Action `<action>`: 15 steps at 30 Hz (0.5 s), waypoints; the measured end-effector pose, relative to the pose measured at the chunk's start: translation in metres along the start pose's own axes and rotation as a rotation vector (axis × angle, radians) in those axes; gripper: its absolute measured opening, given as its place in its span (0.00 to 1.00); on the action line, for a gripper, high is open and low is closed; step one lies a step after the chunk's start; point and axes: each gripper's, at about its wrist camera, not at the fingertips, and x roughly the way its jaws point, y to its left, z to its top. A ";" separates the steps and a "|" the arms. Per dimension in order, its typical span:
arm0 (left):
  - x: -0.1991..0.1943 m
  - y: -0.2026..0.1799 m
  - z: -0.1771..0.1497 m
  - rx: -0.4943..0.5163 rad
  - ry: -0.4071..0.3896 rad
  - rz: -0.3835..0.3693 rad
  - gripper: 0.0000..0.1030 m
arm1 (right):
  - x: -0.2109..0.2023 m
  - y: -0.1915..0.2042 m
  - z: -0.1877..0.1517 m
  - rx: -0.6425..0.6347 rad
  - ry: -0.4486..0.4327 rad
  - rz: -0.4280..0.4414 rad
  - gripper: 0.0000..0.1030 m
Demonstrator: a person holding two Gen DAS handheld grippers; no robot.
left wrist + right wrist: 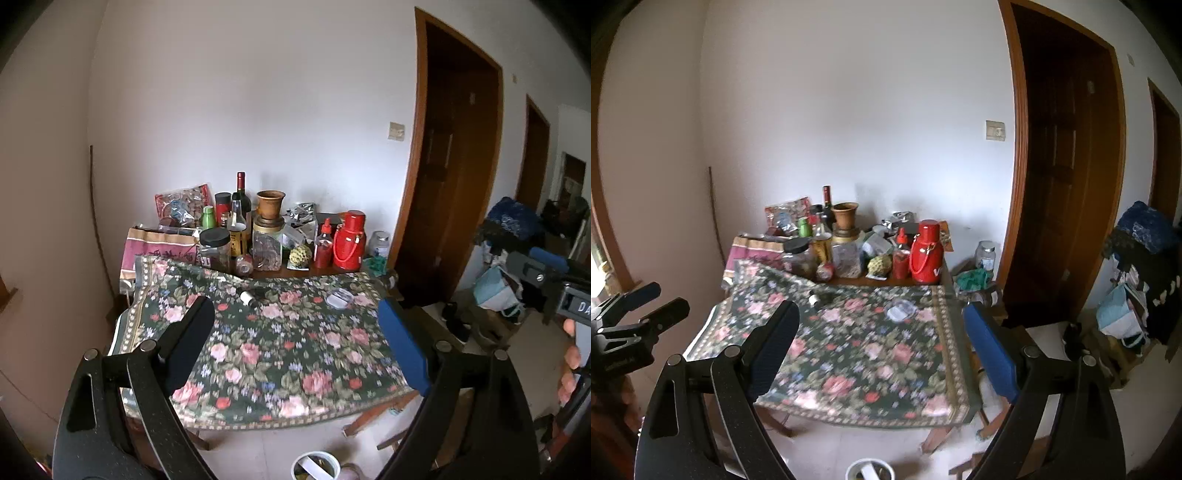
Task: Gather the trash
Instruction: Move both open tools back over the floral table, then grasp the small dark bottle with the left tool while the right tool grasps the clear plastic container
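Roughly level, both grippers hang in front of the table [373,411], well short of anything on it

- Left gripper [295,332]: released, jaws spread wide, nothing between them. Right gripper [882,347]: likewise released and empty
- Likely trash, by judgement only: a small dark bottle [249,298] lying on its side on the floral cloth [295,354], and a clear shallow lid or dish [340,297] lying flat further to the right. Neither can be identified with certainty at this range
- Bin: a white bucket [316,466] stands on the floor below the near table edge, with something already in it
- Key relation: bottle lies ahead and above the gap of the left gripper, offset toward its left finger. In the right wrist view the same bottle [815,297] sits further over the left finger, so the left hand looks nearer to it; the clear lid [900,309] suits the right hand better
- Bottle's long axis runs roughly across the table, tilted a little toward the viewer at its right end; a gripper coming straight ahead would close near its ends, so a wrist roll seems called for
- Back row of jars, thermos [350,240] and wine bottle [241,199] stands just behind; overshoot risks knocking them
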 end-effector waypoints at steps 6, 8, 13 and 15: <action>0.066 -0.022 0.039 -0.033 0.005 0.046 0.87 | 0.041 -0.036 0.037 -0.004 0.024 0.034 0.87; 0.083 -0.028 0.049 -0.051 0.006 0.062 0.87 | 0.057 -0.049 0.051 -0.014 0.021 0.052 0.87; 0.125 -0.034 0.067 -0.063 0.037 0.103 0.87 | 0.092 -0.069 0.066 -0.013 0.035 0.095 0.87; 0.141 -0.033 0.070 -0.061 0.053 0.115 0.87 | 0.109 -0.074 0.069 -0.005 0.047 0.113 0.87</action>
